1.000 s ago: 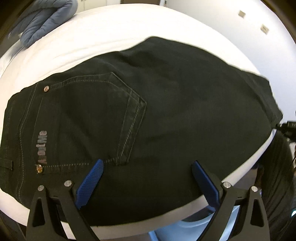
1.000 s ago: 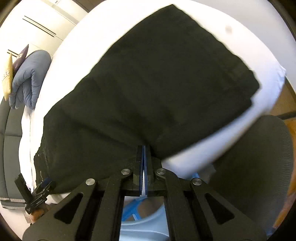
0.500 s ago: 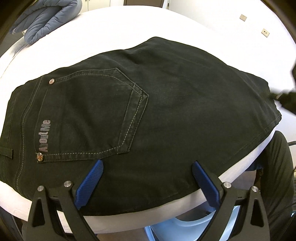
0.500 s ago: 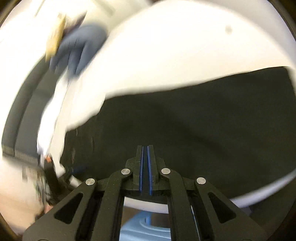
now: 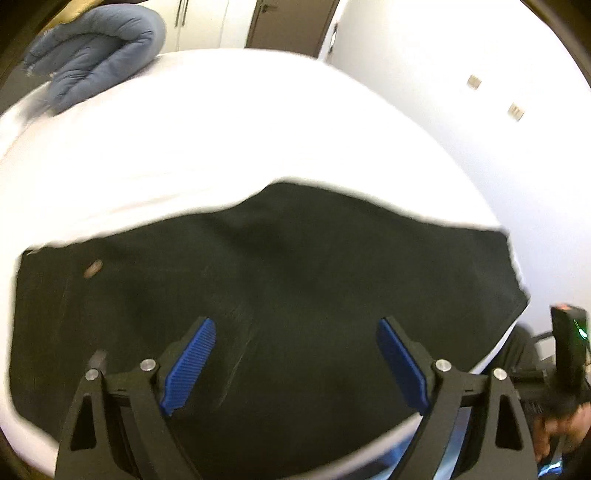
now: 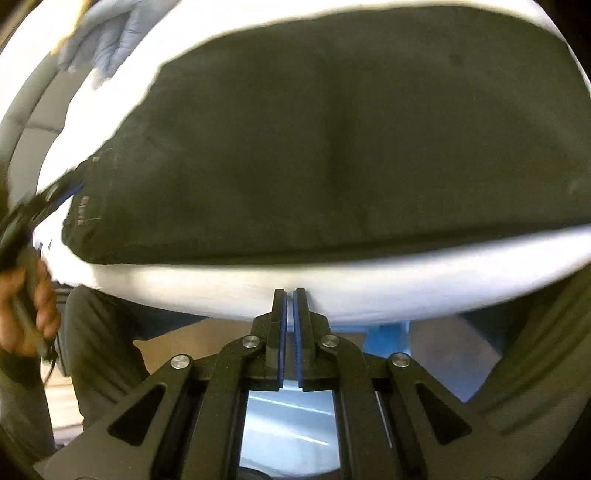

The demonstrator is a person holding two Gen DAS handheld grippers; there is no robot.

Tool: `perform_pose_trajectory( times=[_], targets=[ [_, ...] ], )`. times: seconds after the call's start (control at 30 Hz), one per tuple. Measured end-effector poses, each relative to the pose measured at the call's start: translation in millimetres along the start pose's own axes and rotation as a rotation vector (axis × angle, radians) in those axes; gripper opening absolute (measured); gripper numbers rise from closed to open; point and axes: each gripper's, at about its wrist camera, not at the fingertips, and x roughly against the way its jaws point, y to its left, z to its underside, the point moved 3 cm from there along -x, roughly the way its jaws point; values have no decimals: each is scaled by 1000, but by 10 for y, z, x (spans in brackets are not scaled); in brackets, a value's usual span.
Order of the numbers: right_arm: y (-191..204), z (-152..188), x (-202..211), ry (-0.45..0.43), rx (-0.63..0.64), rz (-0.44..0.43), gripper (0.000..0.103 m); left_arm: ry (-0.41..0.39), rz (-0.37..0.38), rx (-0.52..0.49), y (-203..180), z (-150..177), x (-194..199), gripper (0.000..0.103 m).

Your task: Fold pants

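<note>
One pair of black pants (image 5: 295, 295)

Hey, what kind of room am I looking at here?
Probably a bedroom. Black pants lie flat on a white bed, a rolled blue quilt sits at its far end, and closet doors and a brown door stand behind.
</note>
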Motion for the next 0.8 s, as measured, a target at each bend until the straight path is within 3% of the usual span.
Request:
perform_pose_trajectory(
  times=[0.07,0.13,0.23,0.37,0.53,0.57,0.63,0.8],
  targets=[
    [158,-180,297,-102,27,-100,3,23,33,51,47,-78,-259,90],
    [252,-410,389,-190,39,-153,3,105,32,125,104,20,-650,89],
    [234,-818,255,-255,-21,-279,4,62,-5,87,63,157,-680,89],
    [112,-1313,-413,-184,-206,-555,4,62,-33,46,-24,279,-622,90],
    [-165,-1611,-1202,-184,-337,-488,0,57,-25,51,27,311,-610,90],
    [-283,-1620,-1279,-212,-387,-534,0,58,-27,44,39,319,-601,90],
    [-689,-1548,-1146,-327,-496,-535,0,56,-35,25,22,353,-606,90],
    [-2091,-1246,-450,-614,-707,-361,0,47,-31,23,10,399,-600,90]
  ],
)
